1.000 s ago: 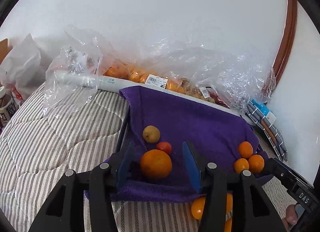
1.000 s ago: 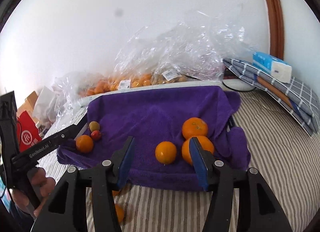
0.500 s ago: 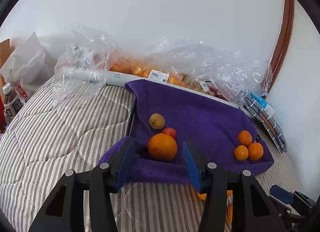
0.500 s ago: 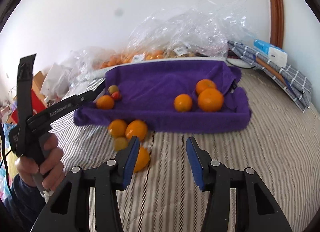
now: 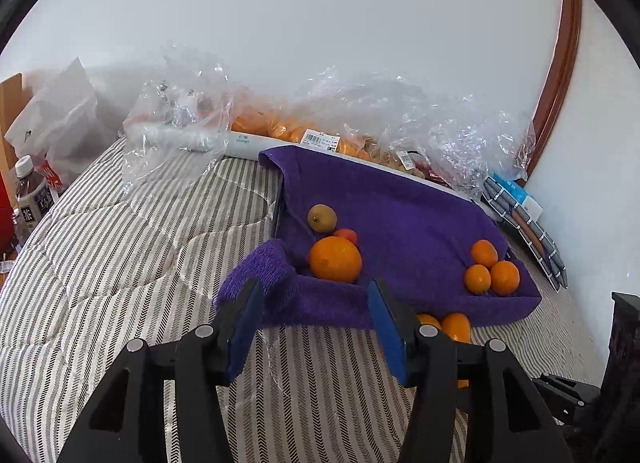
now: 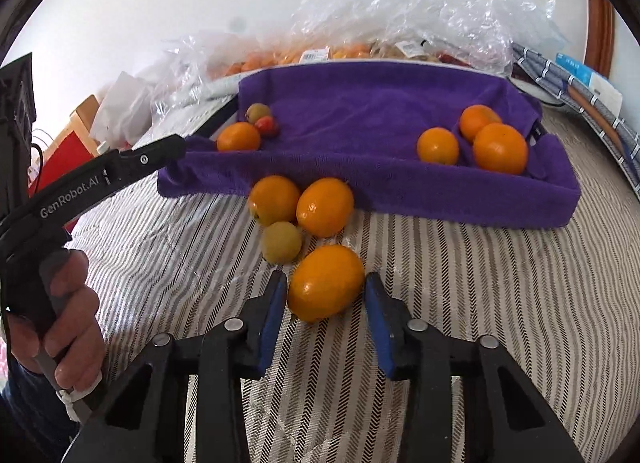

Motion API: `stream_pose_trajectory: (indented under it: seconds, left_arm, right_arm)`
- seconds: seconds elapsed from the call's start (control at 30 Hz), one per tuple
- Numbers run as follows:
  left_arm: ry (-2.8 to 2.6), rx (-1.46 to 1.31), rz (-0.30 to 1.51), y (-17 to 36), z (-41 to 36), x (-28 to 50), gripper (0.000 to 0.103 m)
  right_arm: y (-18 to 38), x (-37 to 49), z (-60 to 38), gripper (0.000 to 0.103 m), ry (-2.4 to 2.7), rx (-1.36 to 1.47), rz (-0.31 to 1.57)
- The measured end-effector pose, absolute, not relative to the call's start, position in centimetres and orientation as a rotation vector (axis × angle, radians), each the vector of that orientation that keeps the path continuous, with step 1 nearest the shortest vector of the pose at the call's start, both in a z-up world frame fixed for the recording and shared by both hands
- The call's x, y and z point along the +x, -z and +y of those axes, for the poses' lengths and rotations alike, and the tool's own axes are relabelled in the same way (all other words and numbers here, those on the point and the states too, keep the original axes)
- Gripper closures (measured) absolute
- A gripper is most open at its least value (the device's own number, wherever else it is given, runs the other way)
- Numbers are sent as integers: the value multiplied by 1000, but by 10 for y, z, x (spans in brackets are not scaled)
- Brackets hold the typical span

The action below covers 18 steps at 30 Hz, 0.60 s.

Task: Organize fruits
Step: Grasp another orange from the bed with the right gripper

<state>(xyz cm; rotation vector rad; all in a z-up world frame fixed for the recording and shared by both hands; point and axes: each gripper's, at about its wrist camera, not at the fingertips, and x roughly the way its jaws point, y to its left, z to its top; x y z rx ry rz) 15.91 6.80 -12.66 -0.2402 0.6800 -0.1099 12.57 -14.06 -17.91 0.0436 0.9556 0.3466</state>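
A tray lined with a purple towel [image 6: 400, 191] lies on the striped bedcover. It holds a big orange [image 5: 335, 259], a greenish fruit [image 5: 322, 218] and a small red fruit [image 5: 347, 235] at its left end, and three oranges [image 6: 500, 147] at its right end. Loose fruit lies in front of the tray: two oranges [image 6: 325, 206] and a yellowish fruit [image 6: 281, 242]. My right gripper [image 6: 325, 279] is closing, and its blue pads touch both sides of a fourth loose orange [image 6: 326, 285]. My left gripper [image 5: 314, 291] hovers before the tray's left corner, its jaws opening with nothing between them.
Clear plastic bags of fruit [image 5: 360, 135] are heaped along the wall behind the tray. A bottle [image 5: 32, 195] and a white bag stand at the left edge of the bed. Folded striped cloth and a blue box [image 6: 580, 75] lie at the right. A hand [image 6: 60, 303] holds the left gripper.
My right gripper dropped from over the tray to the loose fruit in front of it and closed around one orange. The left gripper drew back a little from the tray.
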Motion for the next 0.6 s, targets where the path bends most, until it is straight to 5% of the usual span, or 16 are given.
stream_pose_trajectory:
  seconds: [0.6]
  left_arm:
    - [361, -222, 834, 143, 14, 170, 52]
  right_arm:
    - [169, 117, -213, 66, -252, 55, 850]
